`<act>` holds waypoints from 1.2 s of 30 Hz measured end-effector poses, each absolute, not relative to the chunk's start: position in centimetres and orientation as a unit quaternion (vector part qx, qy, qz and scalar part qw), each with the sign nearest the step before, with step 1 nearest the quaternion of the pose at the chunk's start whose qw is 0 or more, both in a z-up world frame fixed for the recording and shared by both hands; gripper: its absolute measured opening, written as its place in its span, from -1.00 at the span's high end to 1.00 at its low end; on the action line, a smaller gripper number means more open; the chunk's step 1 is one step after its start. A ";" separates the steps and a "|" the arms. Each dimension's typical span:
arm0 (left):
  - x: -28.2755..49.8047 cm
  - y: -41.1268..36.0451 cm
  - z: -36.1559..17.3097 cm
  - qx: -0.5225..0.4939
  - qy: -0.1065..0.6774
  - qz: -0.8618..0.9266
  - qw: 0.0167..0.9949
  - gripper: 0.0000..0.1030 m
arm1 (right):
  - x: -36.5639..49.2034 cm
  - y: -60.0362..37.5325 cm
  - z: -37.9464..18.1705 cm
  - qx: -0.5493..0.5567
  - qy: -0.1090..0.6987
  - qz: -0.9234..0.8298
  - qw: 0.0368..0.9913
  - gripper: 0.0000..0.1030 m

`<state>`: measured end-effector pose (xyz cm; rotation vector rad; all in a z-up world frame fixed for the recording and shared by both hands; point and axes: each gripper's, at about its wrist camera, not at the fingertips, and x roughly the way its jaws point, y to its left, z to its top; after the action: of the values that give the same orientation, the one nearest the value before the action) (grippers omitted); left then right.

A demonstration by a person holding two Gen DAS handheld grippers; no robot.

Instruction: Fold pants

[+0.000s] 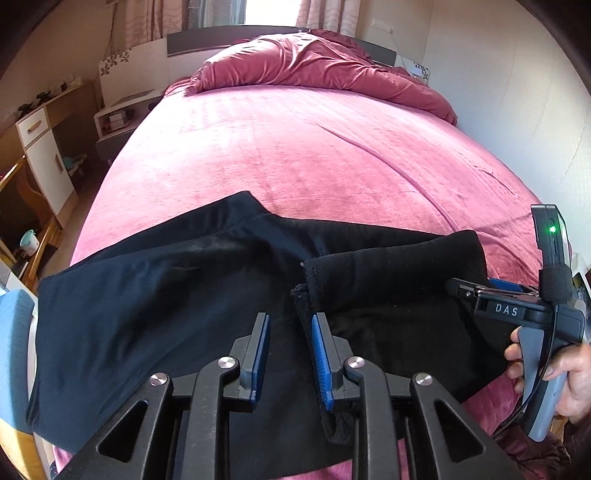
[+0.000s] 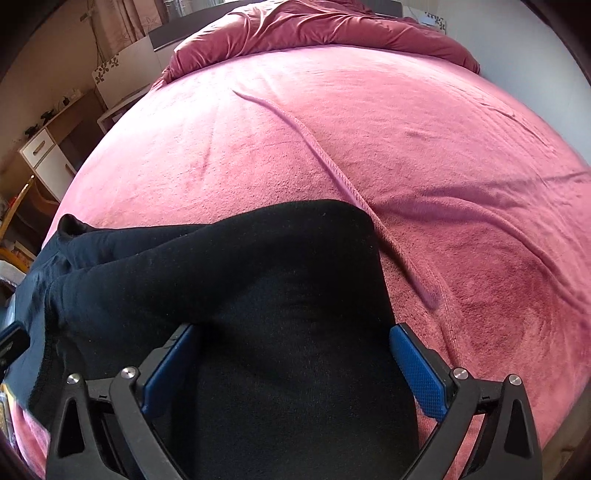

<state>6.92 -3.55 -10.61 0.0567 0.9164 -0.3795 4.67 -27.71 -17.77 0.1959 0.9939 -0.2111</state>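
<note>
My left tool (image 1: 290,325) hangs released over the black pants (image 1: 166,295) on the pink bed (image 1: 295,147); my right tool (image 2: 291,350), spread wide, straddles the cloth.

A bed (image 1: 295,155) covered with a pink plush blanket (image 2: 369,140) fills the area ahead of both grippers, with a crumpled dark-red duvet (image 1: 314,70) heaped at its far end against a dark headboard (image 1: 199,41). Beyond the headboard, a bright window (image 1: 271,11) flanked by patterned curtains (image 1: 147,22) admits daylight, and a plain light wall (image 1: 498,92) runs along the bed's right side. To the left of the left gripper stand a white-and-wood cabinet (image 1: 44,155) with a drawer, a low bedside shelf unit (image 1: 118,118) and a wooden chair (image 1: 22,192).
</note>
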 end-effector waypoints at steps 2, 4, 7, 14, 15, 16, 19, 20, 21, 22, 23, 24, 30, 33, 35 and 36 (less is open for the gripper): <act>6.8 -3.0 -10.6 0.022 0.441 -0.180 0.879 0.50 | 4.7 -27.6 -17.1 0.081 0.472 -0.109 0.871 -0.98; 6.5 -2.6 -10.6 0.019 0.442 -0.176 0.879 0.49 | 4.1 -27.4 -16.3 0.072 0.458 -0.117 0.878 -0.98; 6.3 -2.0 -10.8 0.013 0.445 -0.172 0.879 0.47 | 2.5 -26.6 -14.4 0.059 0.434 -0.118 0.891 -0.98; 6.2 -0.1 -11.4 -0.016 0.462 -0.163 0.872 0.43 | 0.1 -22.3 -12.0 0.030 0.426 -0.004 0.904 -0.61; 6.2 0.5 -11.4 -0.027 0.465 -0.160 0.870 0.43 | 0.0 -21.5 -12.1 0.025 0.431 0.012 0.902 -0.56; 6.3 1.5 -11.4 -0.045 0.471 -0.157 0.867 0.42 | -0.2 -20.8 -12.4 0.021 0.436 0.025 0.899 -0.45; 6.6 5.0 -11.5 -0.113 0.488 -0.144 0.853 0.32 | -0.2 -18.7 -13.6 0.011 0.455 0.058 0.888 -0.19; 6.7 6.7 -11.5 -0.144 0.492 -0.132 0.848 0.24 | -0.1 -18.0 -14.1 0.005 0.463 0.065 0.884 -0.15; 6.8 8.6 -11.5 -0.174 0.493 -0.119 0.844 0.15 | 0.0 -17.7 -14.5 0.002 0.470 0.070 0.880 -0.14; 6.7 10.3 -11.5 -0.201 0.493 -0.110 0.839 0.15 | 0.2 -17.4 -15.1 0.003 0.479 0.072 0.875 -0.12; 6.6 11.7 -11.5 -0.226 0.492 -0.105 0.834 0.14 | -0.1 -17.1 -15.6 0.007 0.486 0.074 0.871 -0.11; 6.4 13.7 -11.4 -0.258 0.489 -0.097 0.828 0.14 | -0.1 -17.0 -15.9 0.009 0.490 0.075 0.869 -0.11; 4.1 24.7 -11.6 -0.387 0.463 -0.015 0.797 -0.20 | 0.0 -17.7 -17.0 0.030 0.496 0.071 0.865 -0.12; 2.7 28.6 -12.5 -0.422 0.460 0.032 0.780 -0.16 | 0.0 -18.0 -17.2 0.045 0.496 0.078 0.864 -0.18; 2.0 30.1 -13.5 -0.451 0.460 0.047 0.764 -0.16 | 0.0 -18.0 -17.3 0.046 0.495 0.081 0.864 -0.23; 1.8 30.6 -14.1 -0.463 0.463 0.051 0.754 -0.14 | 0.0 -17.9 -17.3 0.045 0.494 0.082 0.864 -0.26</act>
<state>1.77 30.62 -14.12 -1.0111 1.0101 0.1117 0.02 -17.91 -17.25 0.0948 1.0356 0.1727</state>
